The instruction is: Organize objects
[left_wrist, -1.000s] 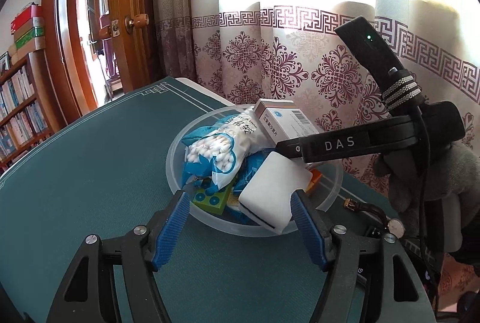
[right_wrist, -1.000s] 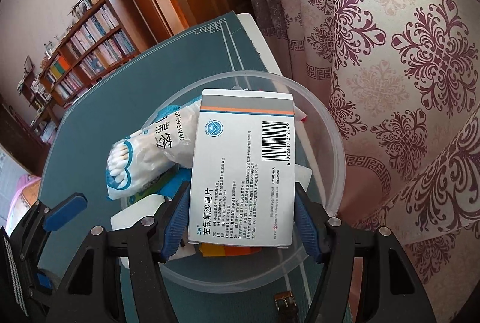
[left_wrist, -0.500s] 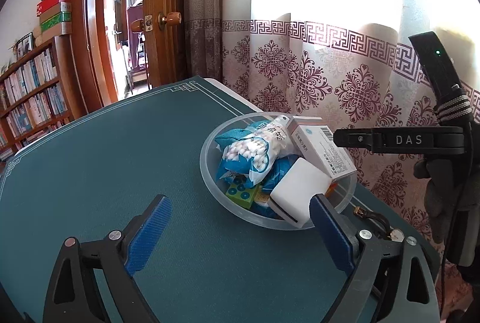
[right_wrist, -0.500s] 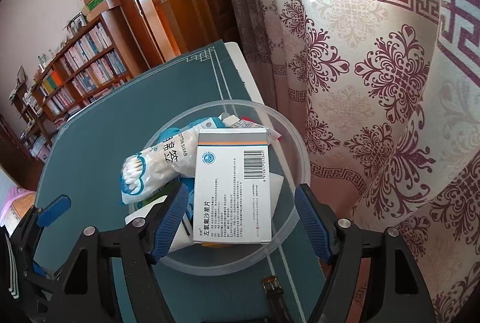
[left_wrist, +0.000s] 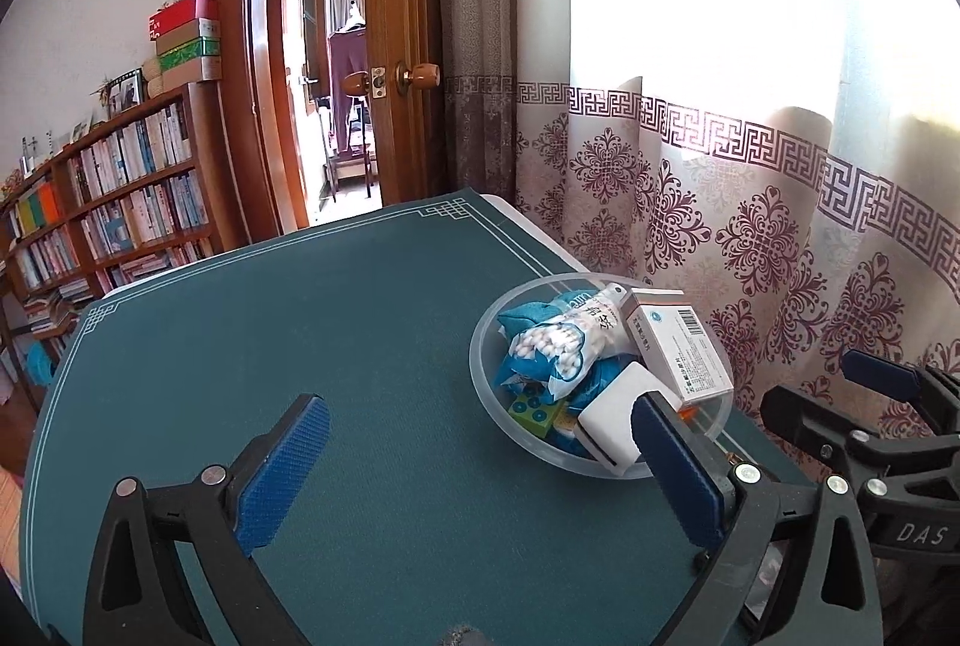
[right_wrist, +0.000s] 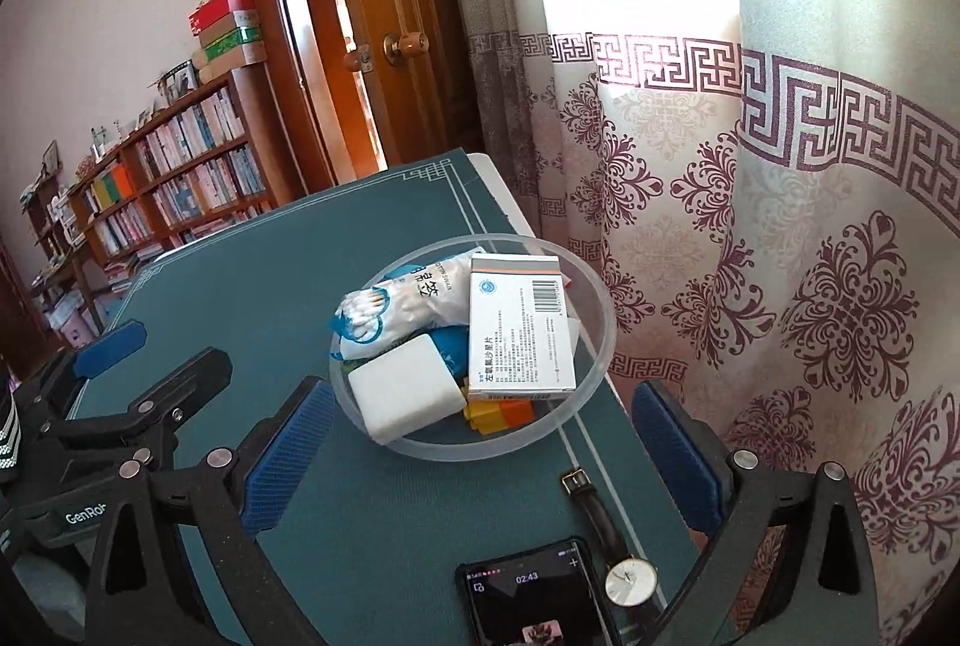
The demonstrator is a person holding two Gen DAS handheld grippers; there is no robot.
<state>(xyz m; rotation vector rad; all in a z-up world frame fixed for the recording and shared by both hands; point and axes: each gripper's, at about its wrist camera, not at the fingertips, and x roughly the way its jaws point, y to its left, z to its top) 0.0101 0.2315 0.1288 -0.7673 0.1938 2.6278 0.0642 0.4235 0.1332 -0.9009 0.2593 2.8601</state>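
A clear plastic bowl (left_wrist: 475, 364) (right_wrist: 480, 451) stands on the green table mat near the curtain. In it lie a white medicine box (left_wrist: 678, 346) (right_wrist: 519, 328), a bag of cotton swabs (left_wrist: 564, 346) (right_wrist: 396, 304), a white foam block (left_wrist: 612, 418) (right_wrist: 408, 394), a green toy brick (left_wrist: 534, 409) and orange pieces (right_wrist: 504, 412). My left gripper (left_wrist: 478, 400) hangs just short of the bowl, jaws opening, nothing between them. My right gripper (right_wrist: 480, 388) hovers in front of the bowl, jaws opening too, also with nothing between them.
A wristwatch (right_wrist: 606, 532) and a phone (right_wrist: 534, 592) lie on the mat right under the right gripper. The patterned curtain (left_wrist: 720, 226) hangs along the table's right edge. A bookshelf (left_wrist: 108, 202) and an open door (left_wrist: 402, 46) stand beyond the table.
Both grippers pulled back and up from the bowl while their jaws widened. The right one let go of the medicine box, which now rests in the bowl. The left one's pads left the white block.
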